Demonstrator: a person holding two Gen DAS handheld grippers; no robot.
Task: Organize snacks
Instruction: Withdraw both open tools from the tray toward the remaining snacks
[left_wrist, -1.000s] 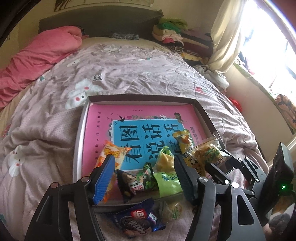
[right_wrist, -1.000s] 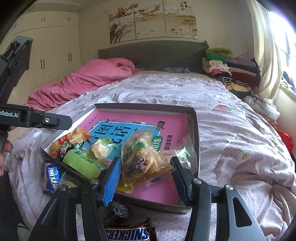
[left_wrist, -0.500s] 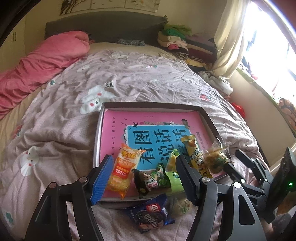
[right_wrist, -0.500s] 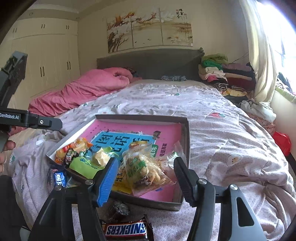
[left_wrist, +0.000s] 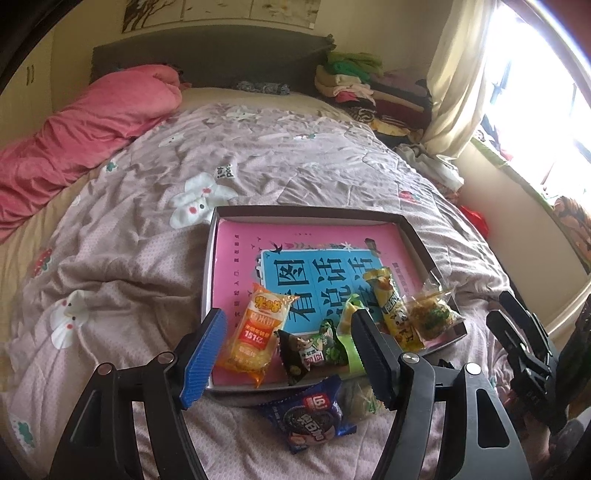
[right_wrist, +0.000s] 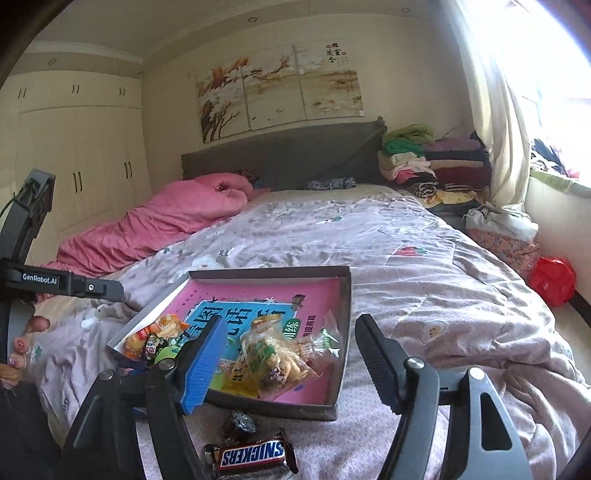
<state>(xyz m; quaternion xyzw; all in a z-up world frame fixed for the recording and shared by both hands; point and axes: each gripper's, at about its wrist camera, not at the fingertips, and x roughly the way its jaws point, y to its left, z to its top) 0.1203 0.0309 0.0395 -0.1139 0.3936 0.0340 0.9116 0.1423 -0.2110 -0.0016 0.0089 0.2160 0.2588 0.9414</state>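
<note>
A shallow box (right_wrist: 341, 295) sits on the bed (right_wrist: 424, 258), snack packets (left_wrist: 258, 328) crowded at its near end; a Snickers bar (right_wrist: 251, 454) lies on the quilt before it.

Both grippers are the same build: black plastic linkage arms with round silver screws at the pivots. On the left gripper (left_wrist: 286, 354) and the right gripper (right_wrist: 290, 363) alike, one ribbed pad is bright blue and the other black. The left unit's side bar reads "GenRobot.AI" in white. Painted nails on the person's hand (right_wrist: 20, 347).
</note>
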